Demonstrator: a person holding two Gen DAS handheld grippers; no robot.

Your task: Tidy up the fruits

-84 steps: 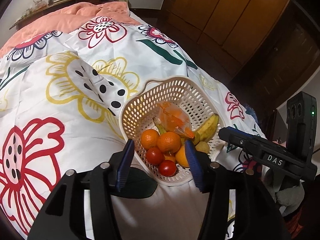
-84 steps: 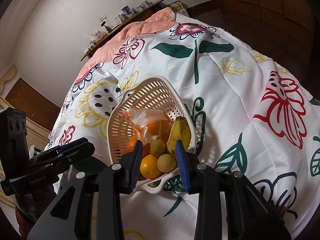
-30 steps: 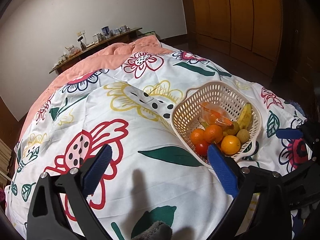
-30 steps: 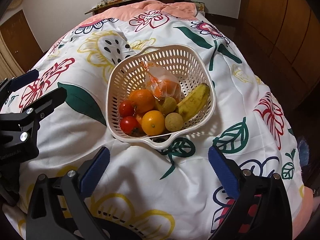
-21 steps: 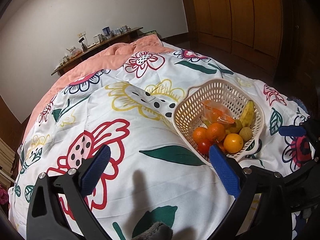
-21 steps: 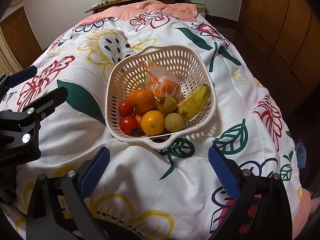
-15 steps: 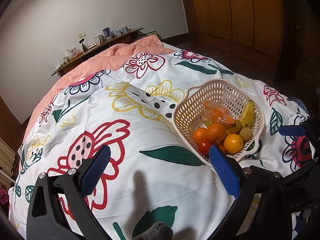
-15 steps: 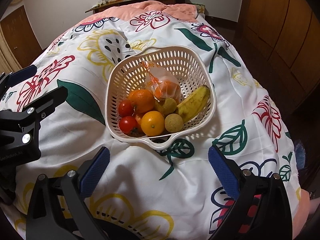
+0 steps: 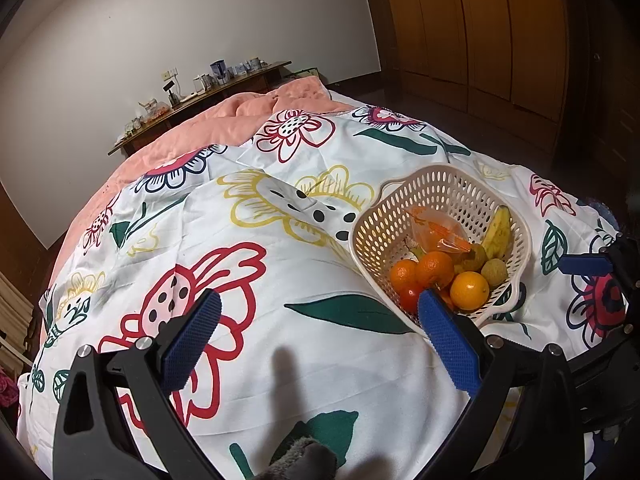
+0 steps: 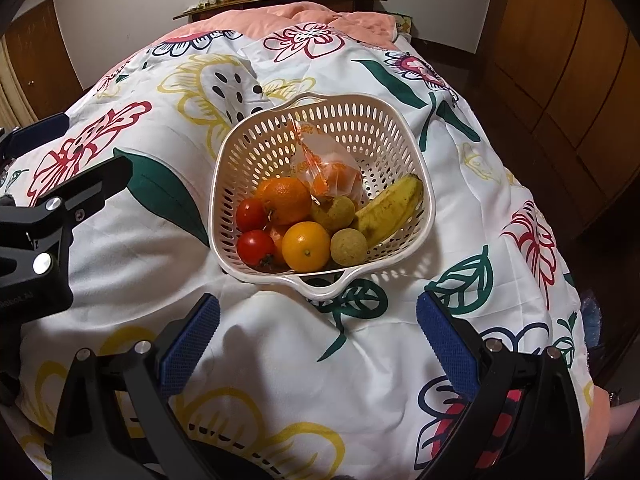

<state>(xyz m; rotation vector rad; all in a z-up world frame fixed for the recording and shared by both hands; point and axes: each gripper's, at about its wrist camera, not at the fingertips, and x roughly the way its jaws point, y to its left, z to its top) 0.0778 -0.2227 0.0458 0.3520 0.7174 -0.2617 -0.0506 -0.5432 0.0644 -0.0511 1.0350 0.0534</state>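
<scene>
Both grippers back off basket, jaws wide, w/ nothing held.

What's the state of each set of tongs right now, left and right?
Left tongs: open, holding nothing, over the bedspread beside the basket.
Right tongs: open, holding nothing, short of the basket's near handle.

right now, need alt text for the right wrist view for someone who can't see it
A cream basket of fruit sits on a flowered bedspread, holding oranges, tomatoes, a banana and a plastic bag. The open right claw frames it from below.
</scene>
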